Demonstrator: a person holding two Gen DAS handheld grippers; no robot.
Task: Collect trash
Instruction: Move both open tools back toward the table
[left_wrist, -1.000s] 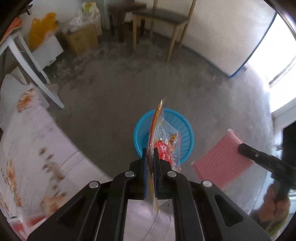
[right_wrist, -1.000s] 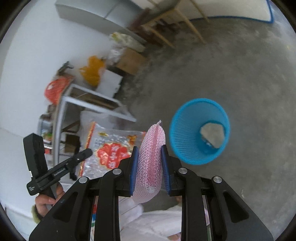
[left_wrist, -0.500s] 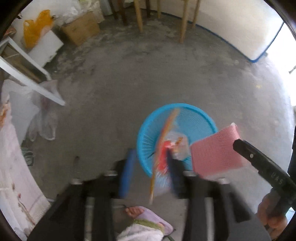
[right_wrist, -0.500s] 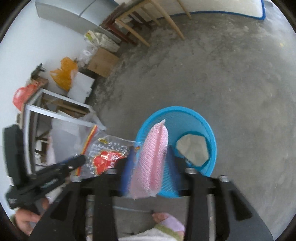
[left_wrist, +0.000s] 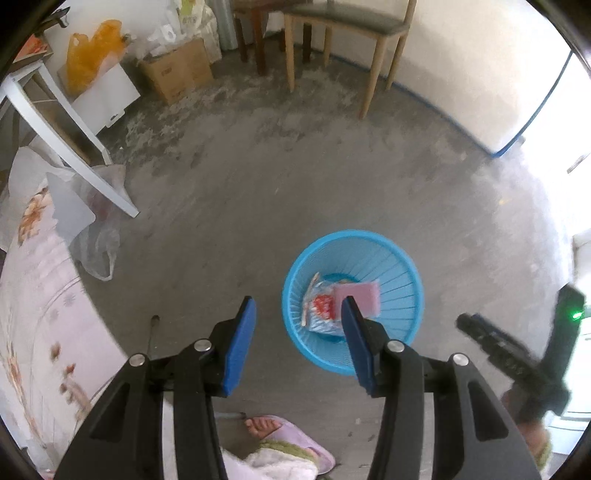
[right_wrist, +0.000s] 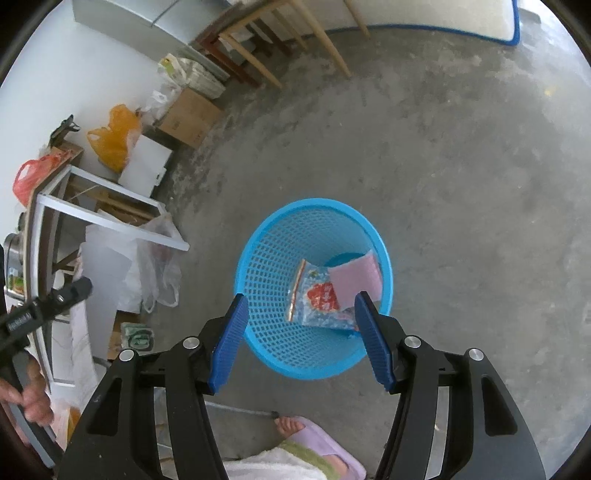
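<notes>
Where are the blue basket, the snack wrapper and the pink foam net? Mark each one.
blue basket (right_wrist: 266, 258): right wrist view, inner mesh wall.
snack wrapper (right_wrist: 322, 296): right wrist view, red label.
pink foam net (left_wrist: 360, 294): left wrist view, flat face.

Home storeroom: concrete floor, wooden chair, cardboard box.

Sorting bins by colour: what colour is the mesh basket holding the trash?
Bright blue basket; the right wrist view shows it best.
</notes>
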